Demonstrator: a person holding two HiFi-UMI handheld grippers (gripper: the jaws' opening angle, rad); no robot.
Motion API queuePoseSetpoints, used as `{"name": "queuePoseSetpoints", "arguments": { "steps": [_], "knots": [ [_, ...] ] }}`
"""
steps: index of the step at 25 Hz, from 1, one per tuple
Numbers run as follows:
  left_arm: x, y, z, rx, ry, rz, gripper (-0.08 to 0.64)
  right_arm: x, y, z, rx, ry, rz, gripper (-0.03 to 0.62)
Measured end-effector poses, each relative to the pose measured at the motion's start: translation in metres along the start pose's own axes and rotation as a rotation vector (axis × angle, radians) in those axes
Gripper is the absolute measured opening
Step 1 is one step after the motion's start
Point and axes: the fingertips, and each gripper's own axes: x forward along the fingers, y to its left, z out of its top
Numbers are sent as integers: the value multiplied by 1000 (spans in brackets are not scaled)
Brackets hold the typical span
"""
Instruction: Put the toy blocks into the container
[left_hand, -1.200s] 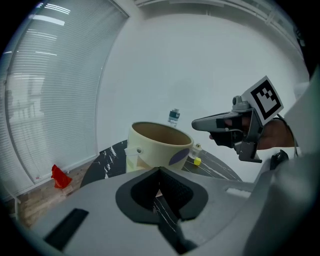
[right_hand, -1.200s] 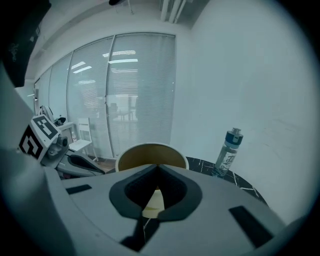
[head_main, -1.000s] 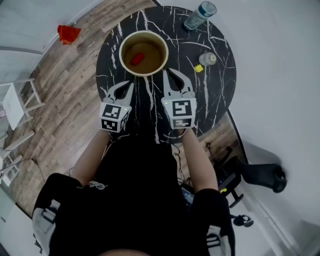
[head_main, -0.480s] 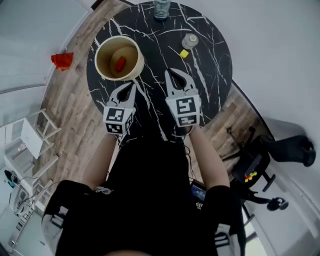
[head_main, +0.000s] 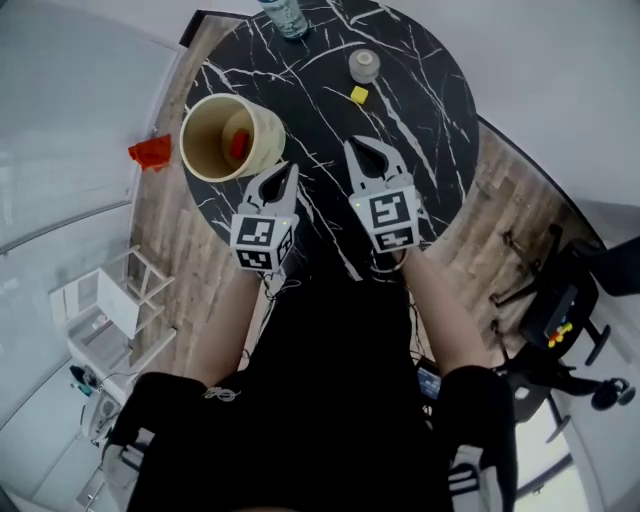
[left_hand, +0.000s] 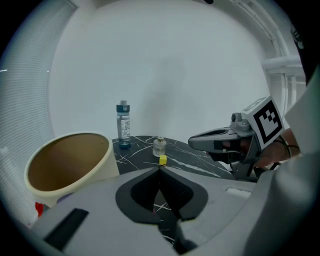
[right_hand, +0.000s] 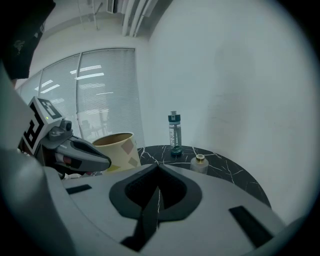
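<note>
A cream round container (head_main: 214, 160) stands at the left of the black marble table (head_main: 430, 150), with a red block (head_main: 238, 146) lying inside it. A yellow block (head_main: 358, 95) lies on the table beyond my grippers, next to a small jar (head_main: 364, 66). My left gripper (head_main: 290, 170) is shut and empty, just right of the container. My right gripper (head_main: 357, 147) is also shut and empty, a short way in front of the yellow block. The left gripper view has the container (left_hand: 70, 162) at left, the yellow block (left_hand: 162, 160) ahead and the right gripper (left_hand: 222, 140) at right.
A water bottle (head_main: 283, 18) stands at the table's far edge. On the wooden floor lie a red object (head_main: 150, 152) left of the table, a white stool (head_main: 95, 320) further left, and a black chair base (head_main: 560, 310) at the right.
Both shut grippers have moved to the right, from in front of the container to beside it, nearer the yellow block. The view has swung, so the container now shows at the left.
</note>
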Motion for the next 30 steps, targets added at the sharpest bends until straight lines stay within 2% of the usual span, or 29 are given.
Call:
{"name": "queuePoseSetpoints", "arguments": {
  "steps": [8,16,30],
  "knots": [
    [41,-26,7,82,69,-42,-1,-15,-33,-33,67,17,-23,-2],
    [83,-48,16,119,114,-69,0,-20,-61,-58,138,27,-36,-3],
    [145,-56,18,118,203,-68,0,-11,-103,-82,199,59,-22,-2]
  ]
}}
